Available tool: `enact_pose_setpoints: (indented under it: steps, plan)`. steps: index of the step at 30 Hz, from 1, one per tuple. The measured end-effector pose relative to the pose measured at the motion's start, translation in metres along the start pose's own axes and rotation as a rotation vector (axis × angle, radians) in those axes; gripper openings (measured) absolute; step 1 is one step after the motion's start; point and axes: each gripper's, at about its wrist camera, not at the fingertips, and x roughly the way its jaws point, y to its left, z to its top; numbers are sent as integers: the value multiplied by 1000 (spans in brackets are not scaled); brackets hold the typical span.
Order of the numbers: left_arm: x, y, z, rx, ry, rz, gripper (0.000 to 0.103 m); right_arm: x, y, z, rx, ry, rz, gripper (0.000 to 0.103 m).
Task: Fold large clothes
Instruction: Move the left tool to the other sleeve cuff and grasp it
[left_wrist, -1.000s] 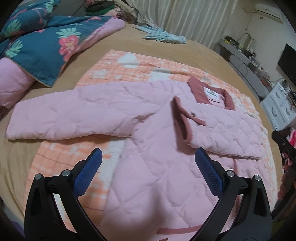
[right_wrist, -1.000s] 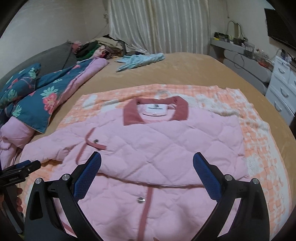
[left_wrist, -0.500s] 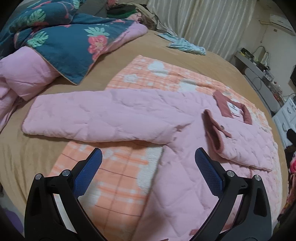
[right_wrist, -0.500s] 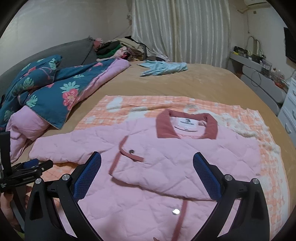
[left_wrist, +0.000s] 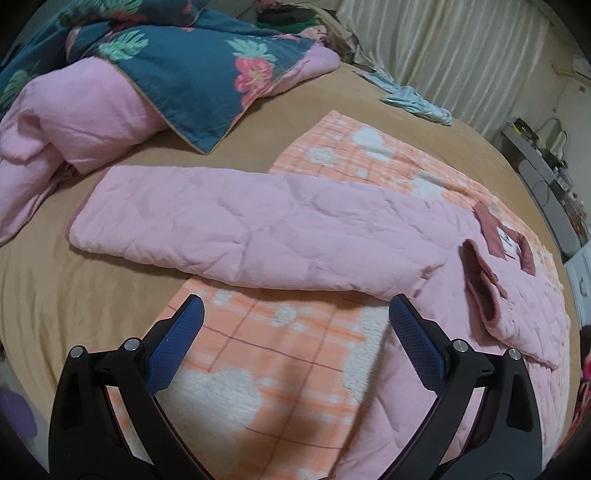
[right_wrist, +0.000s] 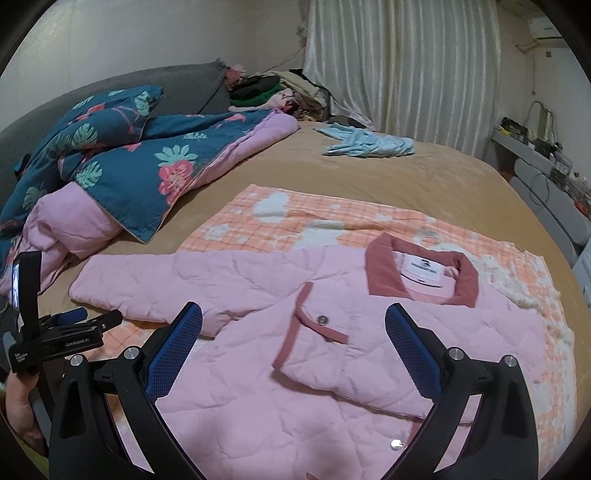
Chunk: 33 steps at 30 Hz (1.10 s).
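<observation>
While I hang over the bed through the left wrist camera, my left gripper (left_wrist: 295, 332) has its jaws wide apart and nothing between them. Below its blue pads (left_wrist: 177, 343) lies the orange checked blanket (left_wrist: 266, 369), and just beyond the pads the pink quilted jacket (left_wrist: 369, 236) stretches its unfolded sleeve (left_wrist: 207, 225) away from the collar (left_wrist: 491, 229), the cuff end resting past the blanket's edge on the tan bedsheet (left_wrist: 74, 302). The other sleeve (left_wrist: 495, 295) is already folded across the chest, near the collar. Farther from the collar than the cuff, a floral teal quilt (left_wrist: 177, 70) is bunched up, touching nothing of the jacket.

From the right wrist camera, my right gripper (right_wrist: 293, 339) is likewise spread open and empty, hovering above the jacket's front. Between its pads I see the folded sleeve's dark-pink cuff with a snap (right_wrist: 323, 319), just below the collar (right_wrist: 421, 273). The left gripper (right_wrist: 70, 328) shows well to the side of the collar, beside the outstretched sleeve's cuff end, held by a hand (right_wrist: 18, 402). A light blue garment (right_wrist: 369, 144) lies well beyond the collar, apart from the work.

I judge the step in hand to be the second sleeve fold. Next my left jaws should drop onto the cuff end, close on it, and carry it across toward the collar so it lies over the chest; the padded cloth may spring back, so a firm bite at the cuff seems wise.
</observation>
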Motion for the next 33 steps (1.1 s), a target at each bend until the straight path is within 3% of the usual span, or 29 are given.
enact_pose_setpoints:
  steps: [14, 28, 33]
  plan:
    - [15, 51, 10, -134, 0, 24, 94, 42, 63, 4, -81, 43, 76, 99]
    - [45, 112, 15, -291, 31, 120, 94, 99, 130, 0, -183, 101, 171, 99]
    - [66, 141, 14, -434, 64, 92, 94, 121, 141, 2, -181, 123, 203, 99]
